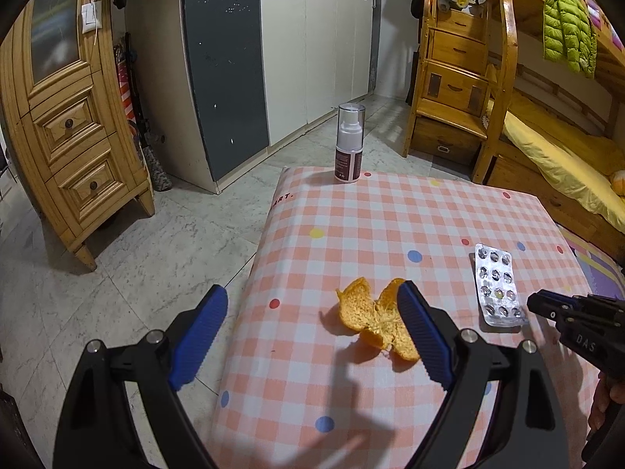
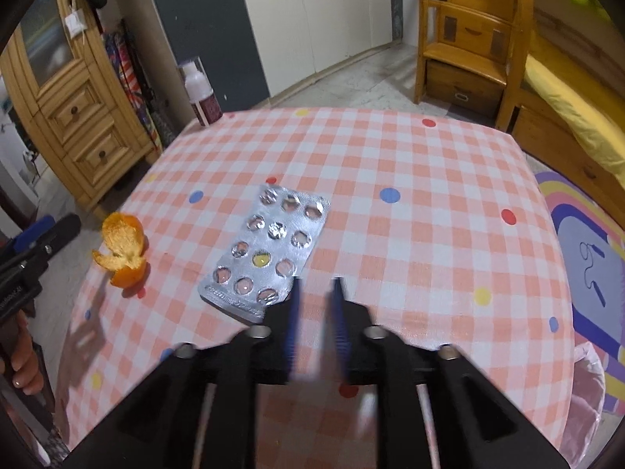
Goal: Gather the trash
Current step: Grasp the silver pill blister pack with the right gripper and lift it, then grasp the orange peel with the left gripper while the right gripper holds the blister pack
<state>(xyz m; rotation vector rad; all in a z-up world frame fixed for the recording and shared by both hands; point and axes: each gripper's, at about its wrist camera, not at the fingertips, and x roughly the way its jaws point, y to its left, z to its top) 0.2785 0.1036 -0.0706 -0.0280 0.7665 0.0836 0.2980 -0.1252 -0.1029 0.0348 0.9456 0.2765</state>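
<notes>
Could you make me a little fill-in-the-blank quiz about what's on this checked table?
1. The left gripper has its jaws wide ____ near the peel.
2. In the blister pack, one pocket holds a ____ pill.
3. The spray bottle stands ____ at the table's far edge.
4. The right gripper holds ____.

Missing words: open; yellow; upright; nothing

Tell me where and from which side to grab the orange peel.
Take the orange peel with the left tongs, coming from above and closing across the narrow waist between its two curled-up lobes. Its raised edges likely give the fingers something to pinch, where flat parts would not.
</notes>
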